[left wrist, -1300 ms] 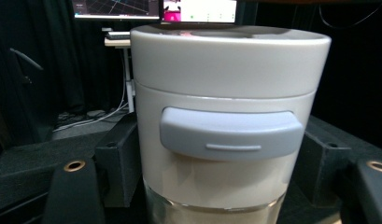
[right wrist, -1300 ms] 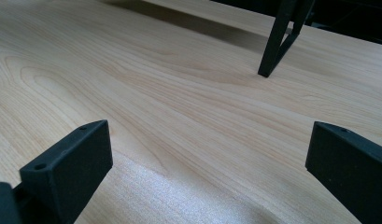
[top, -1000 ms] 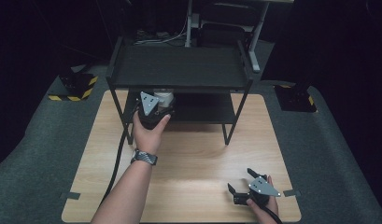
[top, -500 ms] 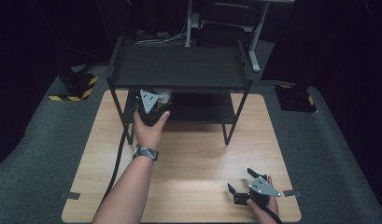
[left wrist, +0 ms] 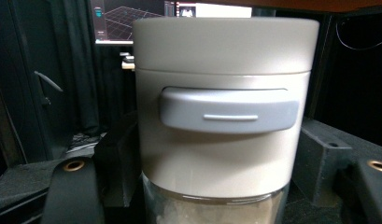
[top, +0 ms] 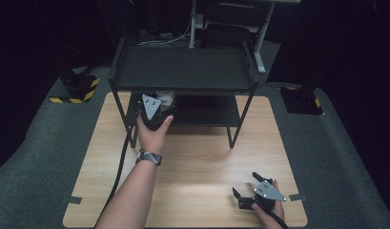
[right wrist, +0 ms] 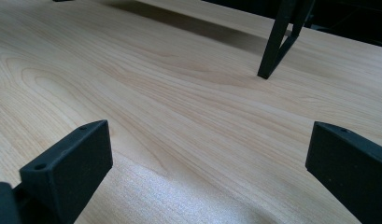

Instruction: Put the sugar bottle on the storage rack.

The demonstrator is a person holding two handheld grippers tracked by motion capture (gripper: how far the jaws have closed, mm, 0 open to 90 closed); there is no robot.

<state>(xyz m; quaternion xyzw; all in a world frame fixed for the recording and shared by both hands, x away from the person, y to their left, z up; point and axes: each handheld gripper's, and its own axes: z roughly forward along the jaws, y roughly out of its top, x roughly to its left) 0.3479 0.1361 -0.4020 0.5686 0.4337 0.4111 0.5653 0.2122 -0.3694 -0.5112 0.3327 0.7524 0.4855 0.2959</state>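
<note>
Under the top shelf: the left tongs (top: pixel 157 107) reach into the black rack (top: pixel 183 67) at its left end, level with the lower shelf (top: pixel 207 110), and clamp a beige canister (left wrist: pixel 225 116).
Grip: the black jaws sit tight against both sides of the canister's body, below the lid, so it stays upright; likely this low hold keeps the lid free of the shelf above.
Canister: a beige lid (left wrist: pixel 225 44) is seated on top, a grey latch bar (left wrist: pixel 228 109) faces the left gripper view, and a clear lower section shows a pale filling whose kind I cannot tell.
Where it is: in the high view the canister (top: pixel 165 97) peeks out just beyond the left tongs, under the rack's top shelf; whether it rests on the lower shelf or hangs just over it cannot be told.
Right tongs (top: pixel 252 191): wide apart and holding nothing, parked low over the wooden counter (top: pixel 202 157) near its front right corner, well apart from the rack, seemingly just waiting.
Rack leg (right wrist: pixel 277 39): stands on the counter ahead of the right tongs.
</note>
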